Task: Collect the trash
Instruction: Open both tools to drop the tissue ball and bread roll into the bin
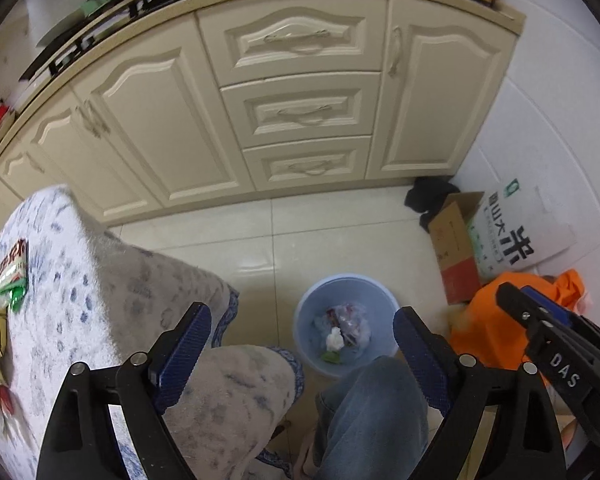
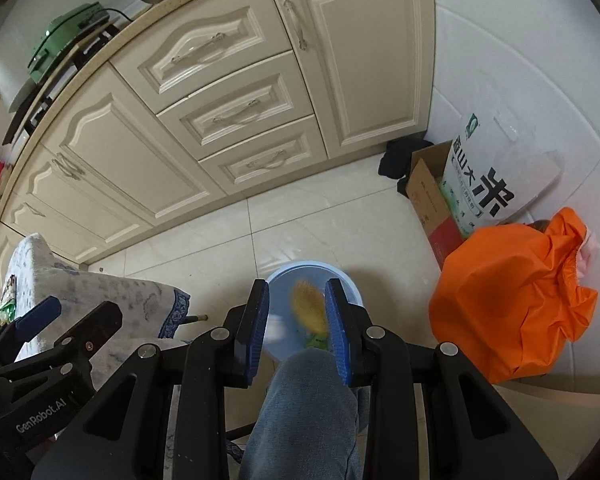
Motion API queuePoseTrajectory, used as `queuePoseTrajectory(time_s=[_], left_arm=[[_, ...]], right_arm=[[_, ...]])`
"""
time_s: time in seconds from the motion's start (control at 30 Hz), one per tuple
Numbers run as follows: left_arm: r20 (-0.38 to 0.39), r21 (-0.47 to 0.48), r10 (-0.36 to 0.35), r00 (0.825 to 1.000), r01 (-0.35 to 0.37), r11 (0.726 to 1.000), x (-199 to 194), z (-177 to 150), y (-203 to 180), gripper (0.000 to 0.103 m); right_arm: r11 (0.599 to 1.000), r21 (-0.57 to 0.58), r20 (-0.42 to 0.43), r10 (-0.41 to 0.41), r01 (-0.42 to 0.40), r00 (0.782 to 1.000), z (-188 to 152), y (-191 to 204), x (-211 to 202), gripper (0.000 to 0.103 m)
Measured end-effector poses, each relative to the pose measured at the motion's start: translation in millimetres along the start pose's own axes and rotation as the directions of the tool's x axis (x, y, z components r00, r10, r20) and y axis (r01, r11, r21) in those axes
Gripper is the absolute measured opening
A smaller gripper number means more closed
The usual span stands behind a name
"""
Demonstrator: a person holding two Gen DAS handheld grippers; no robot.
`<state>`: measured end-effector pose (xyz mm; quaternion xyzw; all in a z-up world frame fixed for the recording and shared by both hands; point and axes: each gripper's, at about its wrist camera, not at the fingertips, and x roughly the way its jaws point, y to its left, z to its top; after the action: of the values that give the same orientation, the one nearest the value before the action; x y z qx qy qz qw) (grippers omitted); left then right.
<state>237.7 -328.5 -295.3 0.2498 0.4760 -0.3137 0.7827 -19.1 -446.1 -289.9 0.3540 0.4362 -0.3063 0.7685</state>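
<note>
below, blue bin [image 1: 346, 322] beside table edge [image 1: 220, 292], left fingers [image 1: 300, 344] spread empty, right fingers [image 2: 296, 320] narrow, yellow wrapper [image 2: 309, 306] blurred between.

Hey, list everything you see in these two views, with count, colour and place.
Round plastic waste bin: one, pale blue, on the floor, trash inside.
Blurred yellow piece: one, over the bin, between the right gripper's fingers; hold unclear.
Crumpled snack wrappers: several, red, green, yellow, on the tablecloth.
Patterned tablecloth: one, white-blue, left.
Cardboard box: one, brown-red, by the wall.
Rice sack: one, white, at the box.
Plastic bag: one, orange, floor right.
Cabinet front: one, cream, behind.
Trouser leg: one, blue denim, below.
Left gripper: black-blue, open.
Right gripper: black-blue, over the bin.
</note>
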Motion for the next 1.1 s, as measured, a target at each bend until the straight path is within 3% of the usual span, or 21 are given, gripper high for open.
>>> queuePoseTrajectory(time_s=[0.4, 0.47, 0.53, 0.7, 0.87, 1.1], left_arm=[[0.001, -0.048, 0.003, 1.000, -0.003, 0.999, -9, 5, 19, 0.090], [-0.004, -0.052, 0.003, 1.000, -0.003, 0.999, -10, 4, 21, 0.090], [-0.013, -0.057, -0.003, 1.000, 0.002, 0.998, -10, 3, 23, 0.090], [-0.013, -0.068, -0.006, 1.000, 0.005, 0.998, -15, 3, 30, 0.090], [-0.001, -0.064, -0.018, 1.000, 0.017, 0.998, -25, 1, 29, 0.090], [0.024, -0.070, -0.038, 0.999, 0.039, 0.997, -47, -5, 38, 0.090]], right_arm=[[0.997, -0.076, 0.020, 0.000, 0.001, 1.000, 6, 29, -1, 0.033], [0.997, -0.074, 0.011, -0.006, 0.007, 1.000, 6, 30, -2, 0.045], [0.998, -0.066, 0.009, -0.015, 0.015, 1.000, 5, 30, -3, 0.080], [0.996, -0.024, 0.002, -0.084, 0.084, 0.996, 5, 24, -4, 0.101], [0.996, 0.036, -0.022, -0.077, 0.078, 0.997, 3, 14, -9, 0.101], [0.983, 0.066, 0.008, -0.173, 0.172, 0.985, -6, 9, -30, 0.101]])
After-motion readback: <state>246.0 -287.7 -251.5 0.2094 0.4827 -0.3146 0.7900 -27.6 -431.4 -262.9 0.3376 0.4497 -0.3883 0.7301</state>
